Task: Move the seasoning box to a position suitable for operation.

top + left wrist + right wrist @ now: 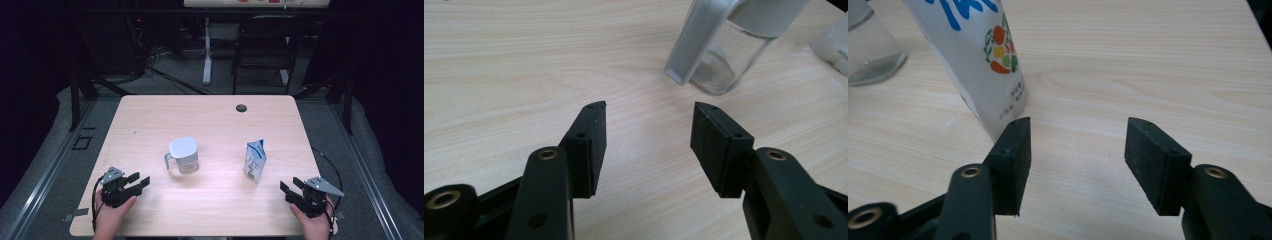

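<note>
While both hands rest at the bottom edge of the desk (150,115), the left tongs (140,181) and right tongs (291,186) gape empty, angled inward; beyond, mid-frame, stand the jug (182,155) and carton (255,160).

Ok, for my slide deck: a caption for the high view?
Open left gripper and right gripper rest near a glass jug and carton.
</note>
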